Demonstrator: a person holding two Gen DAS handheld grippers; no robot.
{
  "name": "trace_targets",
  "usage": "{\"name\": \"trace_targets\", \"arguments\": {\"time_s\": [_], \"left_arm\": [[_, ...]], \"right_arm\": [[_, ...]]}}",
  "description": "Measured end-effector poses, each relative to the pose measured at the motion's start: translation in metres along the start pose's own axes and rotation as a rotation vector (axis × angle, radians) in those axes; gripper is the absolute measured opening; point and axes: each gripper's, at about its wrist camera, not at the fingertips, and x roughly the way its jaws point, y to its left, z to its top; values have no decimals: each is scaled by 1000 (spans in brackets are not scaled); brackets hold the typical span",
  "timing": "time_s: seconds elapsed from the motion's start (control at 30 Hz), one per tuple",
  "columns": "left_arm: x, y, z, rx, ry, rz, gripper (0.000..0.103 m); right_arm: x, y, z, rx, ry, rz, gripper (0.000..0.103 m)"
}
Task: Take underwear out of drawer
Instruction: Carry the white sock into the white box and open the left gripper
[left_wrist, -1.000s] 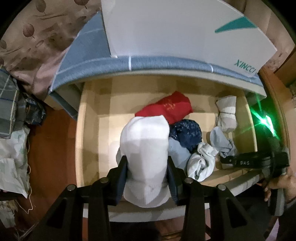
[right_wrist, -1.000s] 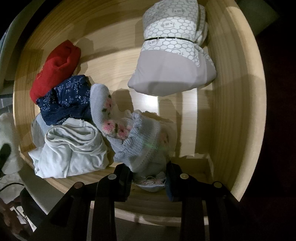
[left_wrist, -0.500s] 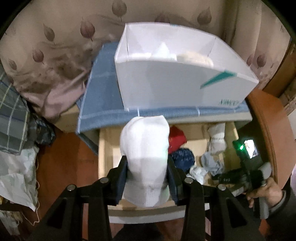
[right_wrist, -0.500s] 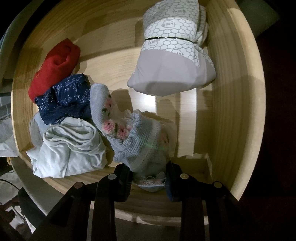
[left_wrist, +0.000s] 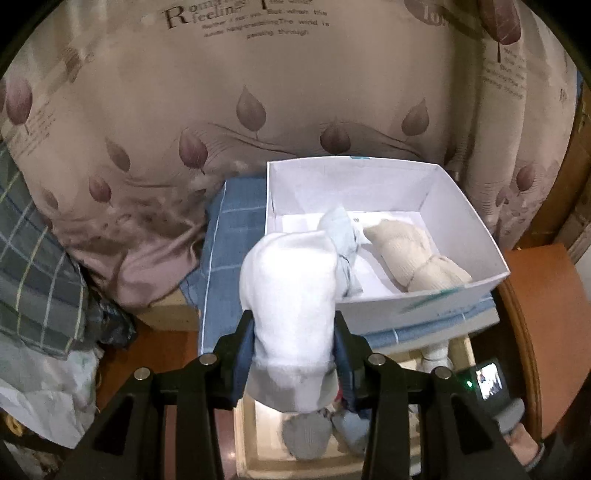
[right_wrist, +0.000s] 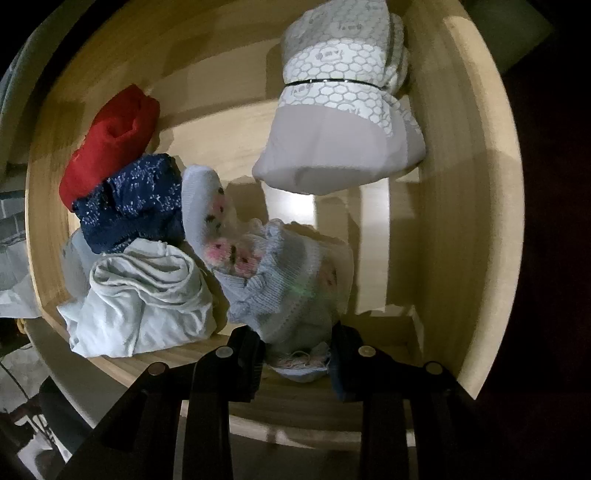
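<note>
**Left wrist view: white roll held near the box, a risk of dropping it short**

Left wrist view shows the left tongs (left_wrist: 293, 354) pinching a white roll (left_wrist: 291, 295) of underwear in the centre of the frame, just before the near left corner of the white box (left_wrist: 461, 195). Two pieces lie already inside the box: a pale blue one (left_wrist: 341, 236) and a cream one (left_wrist: 410, 254). The drawer (left_wrist: 258, 454) is at the bottom of the frame, below the roll.

If the tongs spread now, I think the roll may hit the box wall and fall back into the drawer or onto the blue cloth (left_wrist: 232, 236) under the box. The roll is soft and thick, so it may also unroll or stick to one pad.

Right wrist view shows the right tongs (right_wrist: 297, 350) pinching a knitted blue piece (right_wrist: 280, 295) low in the frame, inside the drawer. It touches the white bundle (right_wrist: 147, 295) at lower left. A lift may drag this neighbour or its own loose end over the drawer front. The red roll (right_wrist: 110, 140), navy roll (right_wrist: 133, 199) and patterned roll (right_wrist: 340, 122) remain farther in.
</note>
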Motion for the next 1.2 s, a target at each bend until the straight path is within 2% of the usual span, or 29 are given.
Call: {"name": "trace_targets", "arguments": {"time_s": [0.1,0.33,0.4,0.5,0.6,0.7,0.93,1.03,1.2], "left_arm": [[9,-4,15,13,1,7,40],[26,-22,53,36,-65,2,40],[40,-27,58,40,-46,9,40],[63,-31,59,36,16,10,40],[90,-31,56,42,109,26,40],[104,-31,55,45,154,54,42],[114,-32,52,51,199,57,45],[109,-33,51,80,174,87,52],[90,-31,49,81,153,69,52]], "right_arm": [[-1,-1,-1,4,-4,5,27],[-4,-12,-2,23,-1,44,27],[-5,-14,-1,21,-1,45,27],[-5,-17,-1,21,3,49,27],[-4,-17,0,23,4,51,27],[-2,-14,1,27,5,57,27],[1,-15,2,33,8,60,27],[1,-15,3,33,8,60,27],[1,-13,3,33,8,57,27]]}}
